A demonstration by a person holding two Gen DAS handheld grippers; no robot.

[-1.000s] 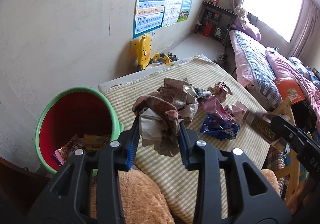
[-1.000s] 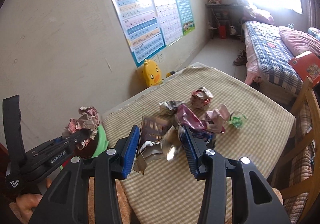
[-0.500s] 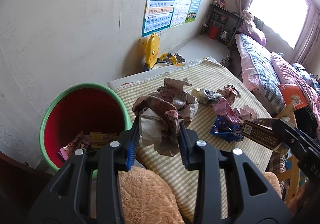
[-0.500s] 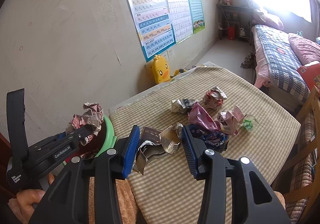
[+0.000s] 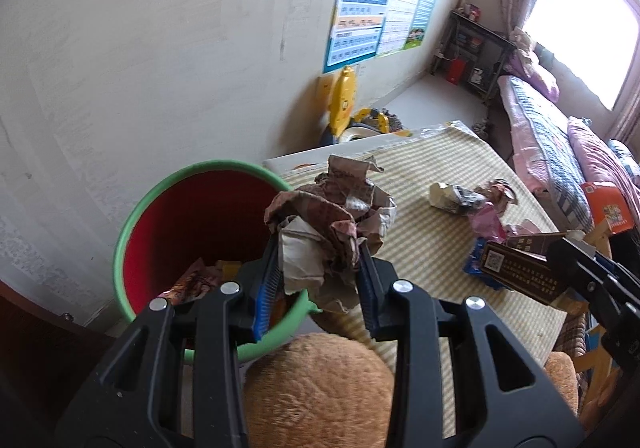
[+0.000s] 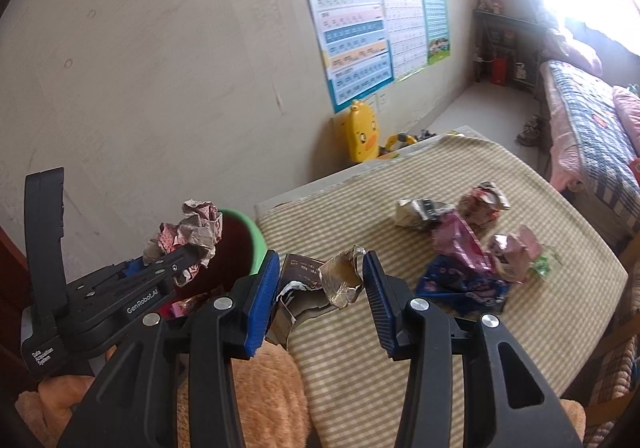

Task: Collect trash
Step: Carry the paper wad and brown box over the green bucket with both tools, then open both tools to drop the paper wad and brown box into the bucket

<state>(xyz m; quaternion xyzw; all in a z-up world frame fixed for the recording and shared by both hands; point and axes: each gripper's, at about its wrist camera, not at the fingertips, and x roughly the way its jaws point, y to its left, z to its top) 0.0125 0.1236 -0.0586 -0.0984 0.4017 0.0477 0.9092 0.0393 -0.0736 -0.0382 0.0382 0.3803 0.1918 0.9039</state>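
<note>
Risk first: the left gripper (image 5: pixel 318 280) clamps a crumpled paper wad (image 5: pixel 332 224) just at the near rim of the green-rimmed bucket (image 5: pixel 132 215), and loose flaps hang below the pads, so a release here could drop it on the rim or outside. The right gripper (image 6: pixel 318 290) pinches a torn brown carton (image 6: pixel 316 288) over the tabletop's near-left corner; its ragged foil looks likely to shed scraps. Inside the red-walled bucket lie a few wrappers (image 5: pixel 192 284). More wrappers (image 6: pixel 468 256) sit bunched toward the tablecloth's (image 6: pixel 400 348) right edge.
</note>
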